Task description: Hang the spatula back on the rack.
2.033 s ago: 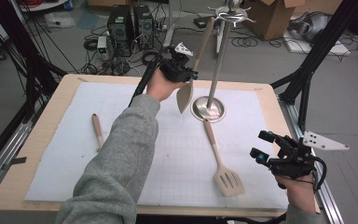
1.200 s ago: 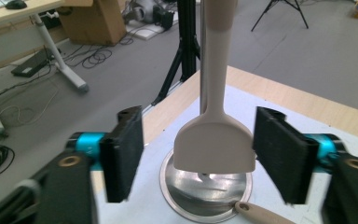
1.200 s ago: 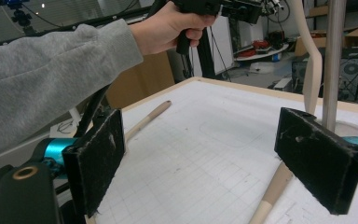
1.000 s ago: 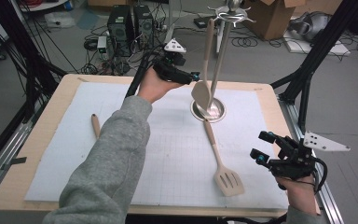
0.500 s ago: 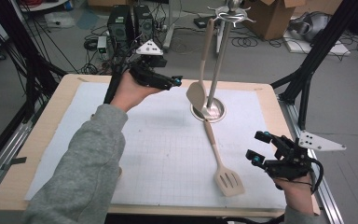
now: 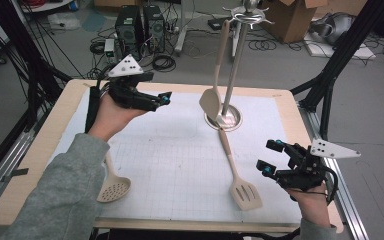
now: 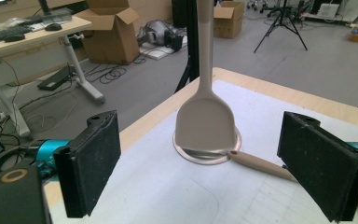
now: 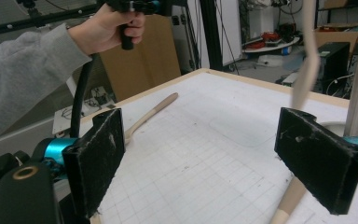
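In the high view, the left gripper (image 6: pixel 166 98) is held above the far left of the table (image 6: pixel 70 95), its jaws just opened wide with nothing between them. The solid spatula (image 6: pixel 211 102) hangs from the rack (image 6: pixel 240 55) at far centre. The right gripper (image 6: pixel 269 157) is held near right, spread and empty, beside the slotted spatula (image 6: pixel 244 192). A perforated spoon (image 6: pixel 112 187) lies near left.

In the left gripper view, the solid spatula (image 7: pixel 205 119) is seen hanging beyond the parted pads (image 7: pixel 95 161).

In the right gripper view, the pads (image 8: pixel 100 156) are seen apart, with nothing between them.
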Available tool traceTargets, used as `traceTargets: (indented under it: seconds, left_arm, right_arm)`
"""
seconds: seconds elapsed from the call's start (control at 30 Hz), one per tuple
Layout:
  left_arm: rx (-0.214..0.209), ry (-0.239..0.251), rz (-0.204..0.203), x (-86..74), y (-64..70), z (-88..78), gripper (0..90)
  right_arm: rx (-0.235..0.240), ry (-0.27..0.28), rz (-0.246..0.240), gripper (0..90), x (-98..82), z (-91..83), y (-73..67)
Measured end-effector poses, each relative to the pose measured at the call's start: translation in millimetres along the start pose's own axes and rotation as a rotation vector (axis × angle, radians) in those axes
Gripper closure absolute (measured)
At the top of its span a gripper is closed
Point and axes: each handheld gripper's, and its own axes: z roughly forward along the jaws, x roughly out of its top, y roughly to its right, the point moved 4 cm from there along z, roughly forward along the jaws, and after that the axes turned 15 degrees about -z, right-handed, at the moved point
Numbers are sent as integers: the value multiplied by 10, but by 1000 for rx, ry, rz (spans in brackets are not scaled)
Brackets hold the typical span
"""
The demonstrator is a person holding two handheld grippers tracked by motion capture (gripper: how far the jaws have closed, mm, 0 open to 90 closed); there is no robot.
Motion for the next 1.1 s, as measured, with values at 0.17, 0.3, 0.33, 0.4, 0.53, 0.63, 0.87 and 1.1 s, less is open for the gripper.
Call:
traceTargets:
  seconds: [0.17, 0.3, 0.33, 0.4, 0.53, 0.63, 0.87, 1.1]
  left_arm:
    - [25, 24, -17, -90, -64, -244, 139]
    - [42, 34, -23, -153, -102, -423, 140]
    - [49, 40, -23, -169, -109, -468, 140]
    - [56, 42, -34, -209, -117, -548, 140]
    - [72, 49, -47, -312, -131, -710, 141]
    - [96, 57, -43, -401, -159, -829, 143]
    - [124, 81, -76, -686, -251, -1084, 143]
    - [137, 55, -91, -948, -309, -1248, 143]
  right_arm:
    - [3, -6, 1, 148, 1, 41, -3]
    - [7, -12, -2, 149, 5, 80, -12]
    - [9, -18, -4, 148, 4, 89, -15]
    - [11, -21, -12, 148, 5, 112, -19]
    - [16, -29, -12, 149, 13, 152, -42]
    - [17, -33, -21, 149, 19, 177, -53]
    - [9, -33, -32, 148, 34, 191, -69]
    - [-8, -33, -36, 149, 40, 179, -62]
